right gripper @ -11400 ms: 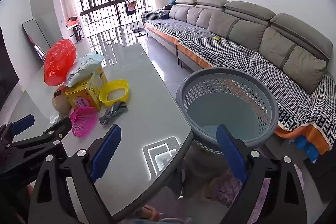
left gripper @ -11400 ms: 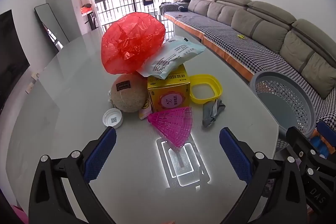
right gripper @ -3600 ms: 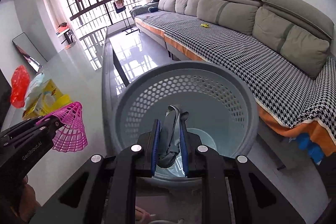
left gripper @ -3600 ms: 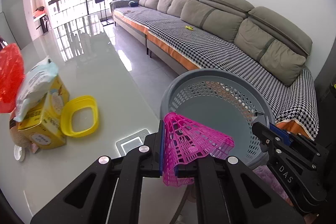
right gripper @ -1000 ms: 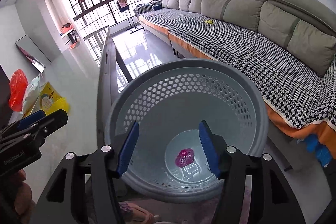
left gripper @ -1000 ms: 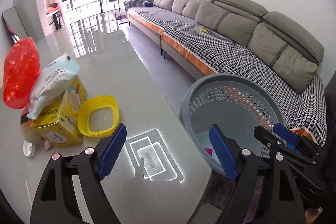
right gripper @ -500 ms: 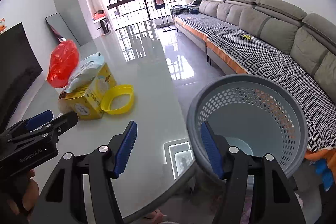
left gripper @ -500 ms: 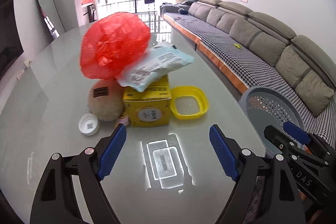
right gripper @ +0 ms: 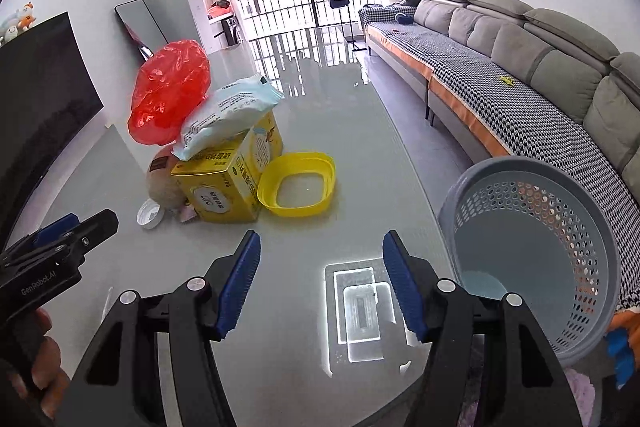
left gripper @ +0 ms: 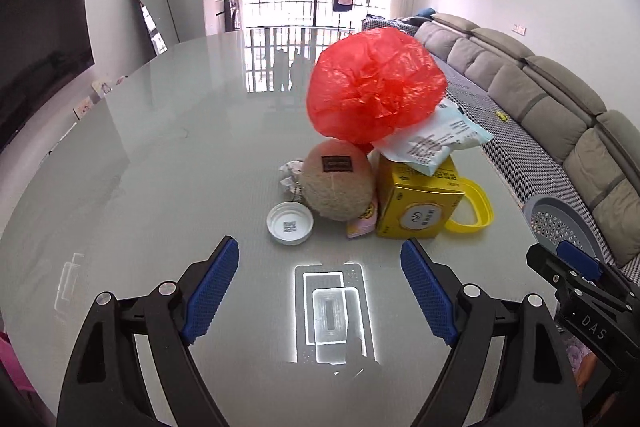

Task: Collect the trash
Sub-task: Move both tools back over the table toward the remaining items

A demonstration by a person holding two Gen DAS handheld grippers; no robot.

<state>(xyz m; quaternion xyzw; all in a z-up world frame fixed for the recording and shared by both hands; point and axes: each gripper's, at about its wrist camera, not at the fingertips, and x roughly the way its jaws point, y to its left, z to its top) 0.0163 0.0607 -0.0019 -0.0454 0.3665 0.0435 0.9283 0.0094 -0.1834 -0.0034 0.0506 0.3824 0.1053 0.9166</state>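
A pile of trash sits on the glass table (left gripper: 160, 155): a red plastic bag (left gripper: 374, 87), a pale blue packet (left gripper: 436, 139) on a yellow box (left gripper: 416, 205), a brown coconut (left gripper: 338, 183), a white lid (left gripper: 290, 223), crumpled paper (left gripper: 291, 173) and a yellow plastic ring (left gripper: 474, 211). My left gripper (left gripper: 320, 287) is open and empty, just in front of the lid and box. My right gripper (right gripper: 320, 277) is open and empty, in front of the yellow ring (right gripper: 298, 183), with the grey basket (right gripper: 536, 255) to its right.
The grey basket (left gripper: 560, 223) stands off the table's right edge. A long grey sofa (right gripper: 540, 67) runs along the right wall. A black TV (left gripper: 36, 35) and a mirror (left gripper: 154, 3) are at the left. A ceiling light reflects on the glass (left gripper: 330, 311).
Both grippers swung left from the basket back to the table. The pile is now closer and centred in the left view. Both stay open and empty.
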